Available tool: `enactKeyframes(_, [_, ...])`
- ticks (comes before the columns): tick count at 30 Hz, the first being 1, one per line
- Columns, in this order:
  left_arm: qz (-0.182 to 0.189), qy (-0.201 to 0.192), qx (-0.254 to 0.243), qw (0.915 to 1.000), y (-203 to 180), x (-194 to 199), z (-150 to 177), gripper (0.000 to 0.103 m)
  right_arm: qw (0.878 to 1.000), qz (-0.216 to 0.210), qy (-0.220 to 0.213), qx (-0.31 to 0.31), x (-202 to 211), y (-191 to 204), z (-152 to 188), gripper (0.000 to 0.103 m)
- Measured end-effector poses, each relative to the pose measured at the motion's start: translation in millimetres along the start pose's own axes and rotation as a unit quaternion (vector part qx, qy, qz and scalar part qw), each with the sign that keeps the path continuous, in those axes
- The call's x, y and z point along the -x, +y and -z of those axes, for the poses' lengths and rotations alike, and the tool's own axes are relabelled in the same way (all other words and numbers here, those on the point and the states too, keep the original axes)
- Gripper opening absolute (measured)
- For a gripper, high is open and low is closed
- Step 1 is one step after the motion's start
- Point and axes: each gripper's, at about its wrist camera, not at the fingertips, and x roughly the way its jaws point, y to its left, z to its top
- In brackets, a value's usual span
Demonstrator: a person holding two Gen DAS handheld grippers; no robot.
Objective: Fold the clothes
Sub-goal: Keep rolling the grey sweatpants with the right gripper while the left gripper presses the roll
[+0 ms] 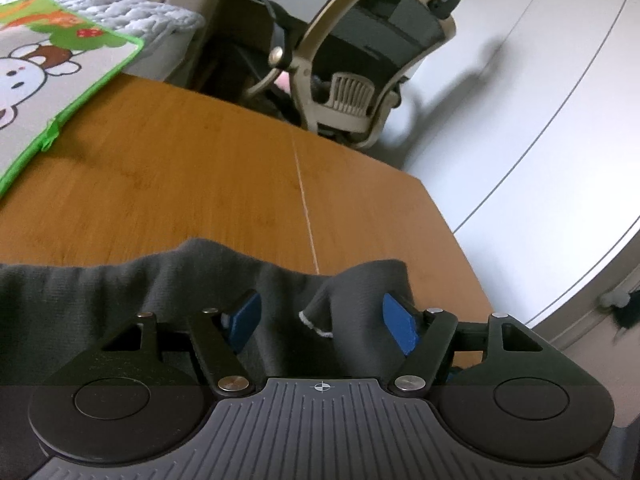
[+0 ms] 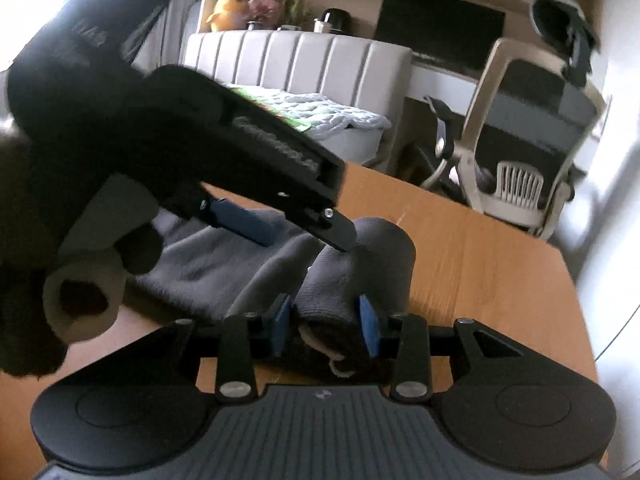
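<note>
A dark grey garment [image 1: 100, 300] lies on the wooden table [image 1: 200, 168]. In the left wrist view my left gripper [image 1: 320, 320] is open, its blue pads [image 1: 246, 316] spread wide over the cloth, with a raised fold and a white-stitched hem corner [image 1: 320, 326] between them. In the right wrist view my right gripper [image 2: 326, 326] has its blue pads [image 2: 367, 324] closed against a bunched roll of the grey garment [image 2: 360, 264]. The left gripper [image 2: 240, 184] shows there too, above the cloth, held by a gloved hand.
A mesh office chair [image 1: 360, 60] stands beyond the table's far edge, by a white wall. A bed with a cartoon mat [image 1: 52, 68] and a quilt lies to the left. The table's right edge [image 1: 452, 236] is close to the left gripper.
</note>
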Motion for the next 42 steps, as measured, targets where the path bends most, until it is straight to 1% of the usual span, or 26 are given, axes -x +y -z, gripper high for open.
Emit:
enactKeyframes(1, [-0.003,0.003,-0.001,1.0000,1,-2,1,0.078,1.000,0.002,-0.001,0.007,1,2,-1,0.037])
enactKeyframes(2, [-0.004,0.003,-0.002,1.0000,1,-3,1,0.080,1.000,-0.002,-0.002,-0.002,0,0,-3,0.037])
enactKeyframes(3, [-0.005,0.002,-0.003,1.0000,1,-3,2,0.081,1.000,-0.010,-0.004,-0.019,5,-4,-4,0.038])
enactKeyframes(5, [-0.007,0.002,-0.004,1.0000,2,-4,3,0.081,0.996,-0.034,-0.010,-0.079,6,-23,-7,0.038])
enactKeyframes(7, [-0.010,0.001,-0.005,0.9999,3,-5,4,0.082,0.988,-0.046,-0.010,-0.149,6,-43,-3,0.043])
enactKeyframes(9, [-0.012,0.001,-0.007,0.9999,4,-6,5,0.082,0.976,-0.055,-0.005,-0.212,0,-61,5,0.053])
enactKeyframes(12, [-0.014,0.000,-0.008,0.9999,4,-6,5,0.082,0.959,-0.075,0.009,-0.274,-14,-73,17,0.060])
enactKeyframes(14, [-0.016,0.000,-0.008,0.9998,5,-6,6,0.082,0.953,-0.084,0.014,-0.290,-26,-76,20,0.063])
enactKeyframes(16, [-0.018,-0.001,-0.007,0.9998,6,-5,6,0.081,0.951,-0.088,0.017,-0.295,-31,-75,21,0.063])
enactKeyframes(17, [-0.019,-0.001,-0.006,0.9998,6,-5,6,0.081,0.953,-0.086,0.016,-0.290,-31,-72,20,0.058])
enactKeyframes(18, [-0.020,-0.001,-0.003,0.9998,7,-3,5,0.080,0.958,-0.080,0.014,-0.276,-28,-68,17,0.052])
enactKeyframes(20, [-0.019,-0.010,0.007,0.9998,8,3,2,0.078,0.974,-0.056,0.011,-0.219,-22,-51,9,0.050])
enactKeyframes(22, [-0.015,-0.026,0.008,0.9995,6,12,-2,0.079,0.990,-0.024,0.006,-0.140,-21,-29,1,0.049])
enactKeyframes(23, [-0.014,-0.035,0.005,0.9993,4,17,-4,0.080,0.994,-0.010,0.004,-0.107,-19,-20,-2,0.049])
enactKeyframes(24, [-0.012,-0.044,0.002,0.9990,2,22,-5,0.083,0.997,0.004,0.002,-0.073,-19,-8,-4,0.049])
enactKeyframes(26, [-0.012,-0.047,-0.012,0.9987,-2,25,-5,0.086,0.999,0.029,-0.001,-0.020,-20,11,-6,0.050])
enactKeyframes(28, [-0.017,-0.043,-0.027,0.9986,-5,23,-4,0.085,0.999,0.039,-0.004,0.004,-21,21,-8,0.051])
enactKeyframes(29, [-0.025,-0.036,-0.030,0.9986,-4,19,-1,0.085,0.999,0.036,-0.007,0.005,-21,22,-10,0.052])
enactKeyframes(32, [-0.037,-0.020,-0.021,0.9989,8,8,4,0.087,1.000,0.011,-0.009,-0.025,-18,11,-12,0.056])
enactKeyframes(35, [-0.032,-0.017,-0.003,0.9993,20,5,6,0.089,0.995,-0.025,-0.018,-0.095,-11,-11,-11,0.058])
enactKeyframes(37, [-0.031,-0.018,-0.002,0.9994,22,6,6,0.089,0.988,-0.044,-0.019,-0.144,-12,-27,-10,0.058])
enactKeyframes(39, [-0.031,-0.019,-0.001,0.9993,22,7,6,0.089,0.979,-0.060,-0.016,-0.195,-19,-42,-8,0.059])
enactKeyframes(41, [-0.032,-0.020,-0.001,0.9993,21,7,7,0.089,0.968,-0.079,0.003,-0.238,-33,-52,-4,0.059])
enactKeyframes(42, [-0.033,-0.021,-0.001,0.9992,20,7,8,0.089,0.966,-0.081,0.010,-0.247,-39,-53,-2,0.058])
